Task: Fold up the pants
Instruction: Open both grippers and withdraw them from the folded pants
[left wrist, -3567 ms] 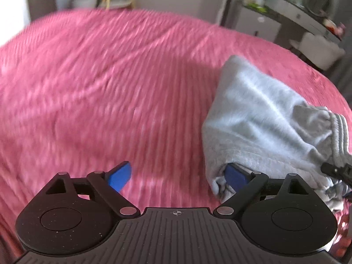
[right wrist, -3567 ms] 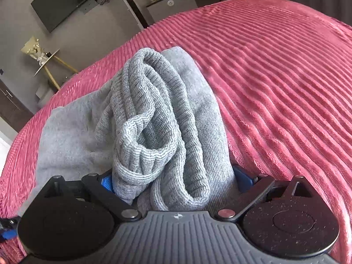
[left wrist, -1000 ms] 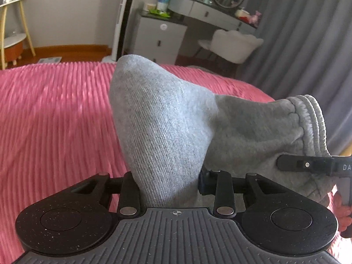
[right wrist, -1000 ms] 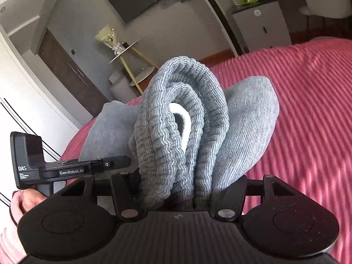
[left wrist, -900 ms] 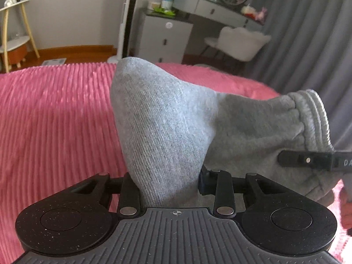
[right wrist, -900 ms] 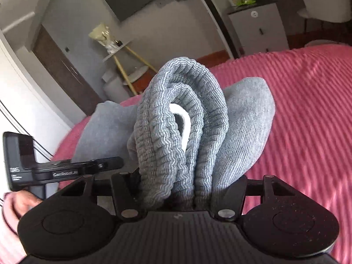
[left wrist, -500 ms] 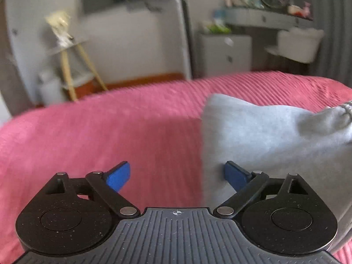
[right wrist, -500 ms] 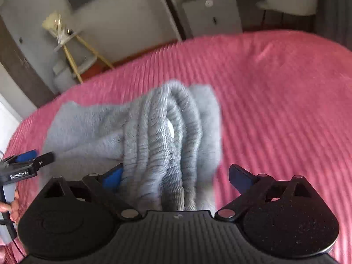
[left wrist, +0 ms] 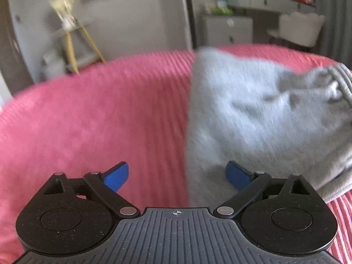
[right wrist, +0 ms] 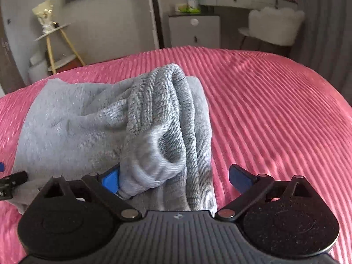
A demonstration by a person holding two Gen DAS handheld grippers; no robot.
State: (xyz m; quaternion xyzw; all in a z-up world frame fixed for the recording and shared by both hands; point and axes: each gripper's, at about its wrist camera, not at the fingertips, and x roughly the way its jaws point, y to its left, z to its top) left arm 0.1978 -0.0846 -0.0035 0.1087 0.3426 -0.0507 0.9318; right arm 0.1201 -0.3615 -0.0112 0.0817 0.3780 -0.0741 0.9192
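Note:
The grey pants lie folded in a bundle on the pink ribbed bedspread. My left gripper is open; its right pad rests at the bundle's left edge and holds nothing. In the right wrist view the pants show their ribbed waistband bunched on top. My right gripper is open around the waistband end, its left pad against the cloth. The tip of the left gripper shows at the left edge of the right wrist view.
The bedspread stretches to the right of the pants. Beyond the bed stand a gold-legged side table, a white cabinet, a vanity desk with a white chair and grey curtains.
Both grippers held the pants lifted a second ago. They have since opened and let go, and the bundle now lies on the bed. Both grippers have drawn back a little.

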